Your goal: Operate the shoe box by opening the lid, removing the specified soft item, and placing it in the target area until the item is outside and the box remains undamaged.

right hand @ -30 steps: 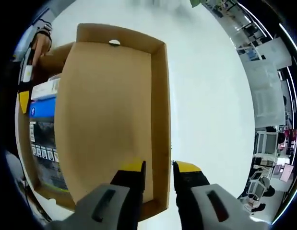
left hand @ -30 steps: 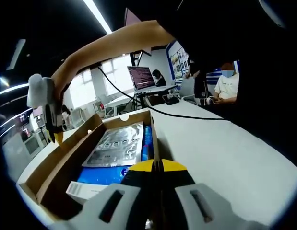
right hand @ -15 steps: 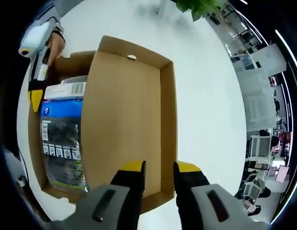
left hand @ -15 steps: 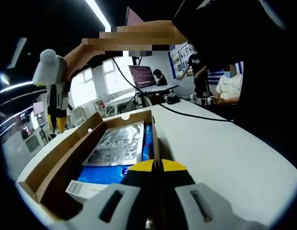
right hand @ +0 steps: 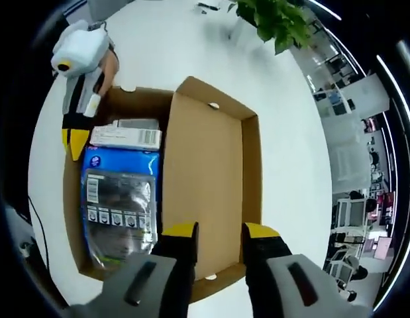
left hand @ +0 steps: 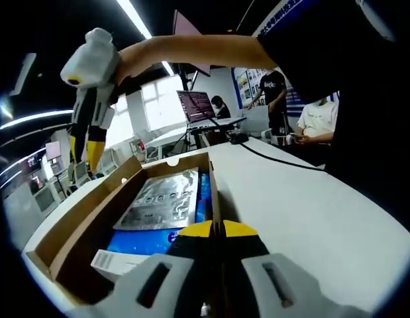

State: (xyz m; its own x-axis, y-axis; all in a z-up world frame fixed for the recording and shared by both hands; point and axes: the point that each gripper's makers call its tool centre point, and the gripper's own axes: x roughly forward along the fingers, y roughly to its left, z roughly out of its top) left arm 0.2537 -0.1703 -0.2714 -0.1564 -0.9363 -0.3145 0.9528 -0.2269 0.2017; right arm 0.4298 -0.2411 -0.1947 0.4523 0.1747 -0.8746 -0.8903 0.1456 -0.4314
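Observation:
The cardboard shoe box (right hand: 71,218) stands on a white table, and its open lid (right hand: 208,179) lies flat beside it. Inside lie a soft blue-and-silver packet (right hand: 118,199) and a white barcoded carton (right hand: 125,137). My left gripper (left hand: 215,229) is shut on the box's side wall; from above its yellow tips (right hand: 73,142) sit at that wall. My right gripper (right hand: 220,233) hovers high over the lid, open, with nothing between its fingers. In the left gripper view the right gripper (left hand: 85,149) hangs above the box's far wall (left hand: 92,218), and the packet (left hand: 161,202) lies flat inside.
The white table (left hand: 310,212) stretches to the right of the box. A black cable (left hand: 271,156) runs across it toward a laptop (left hand: 197,107). People sit at the far right (left hand: 317,119). A green plant (right hand: 274,20) stands beyond the lid.
My right gripper has risen well above the lid, so the whole box and its contents now show from above. The left gripper keeps its hold on the wall.

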